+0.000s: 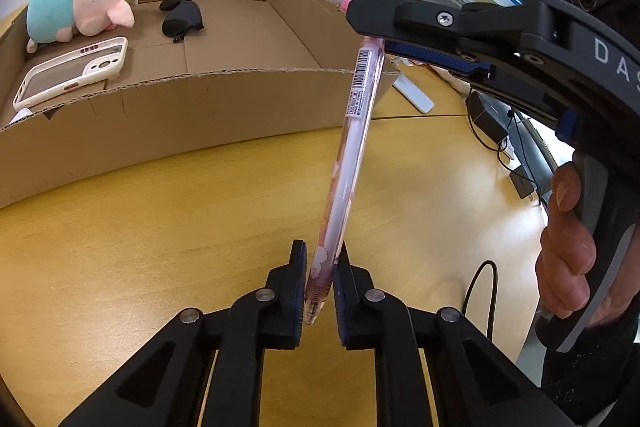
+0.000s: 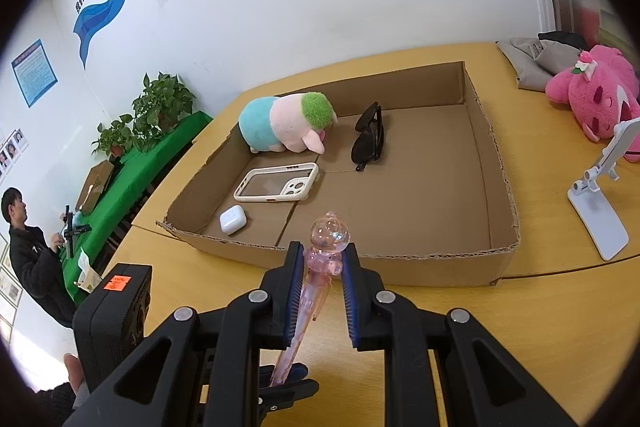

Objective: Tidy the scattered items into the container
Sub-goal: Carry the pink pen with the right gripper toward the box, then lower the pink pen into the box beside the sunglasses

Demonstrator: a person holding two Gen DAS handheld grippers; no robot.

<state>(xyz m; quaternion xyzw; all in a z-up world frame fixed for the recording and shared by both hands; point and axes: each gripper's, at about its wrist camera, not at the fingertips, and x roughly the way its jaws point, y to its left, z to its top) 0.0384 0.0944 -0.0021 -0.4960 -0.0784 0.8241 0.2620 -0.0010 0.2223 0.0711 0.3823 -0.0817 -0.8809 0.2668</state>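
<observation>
A pink translucent pen point(image 1: 347, 163) stands between both grippers above the yellow table. My left gripper point(image 1: 320, 269) is shut on its tip end. My right gripper point(image 2: 322, 259) has its pads on either side of the pen's figurine top point(image 2: 326, 247); it also shows in the left wrist view point(image 1: 374, 31), closed around the pen's upper end. The shallow cardboard box point(image 2: 400, 265) lies just beyond the pen. It holds a plush pig point(image 2: 286, 123), black sunglasses point(image 2: 370, 139), a white phone case point(image 2: 276, 183) and a white earbud case point(image 2: 232, 219).
A white phone stand point(image 2: 600, 203) and a pink plush bear point(image 2: 596, 99) sit right of the box, with grey cloth point(image 2: 532, 61) behind. A person point(image 2: 28, 247) sits far left by a green table with plants. Cables and an adapter point(image 1: 490, 123) hang off the table's right edge.
</observation>
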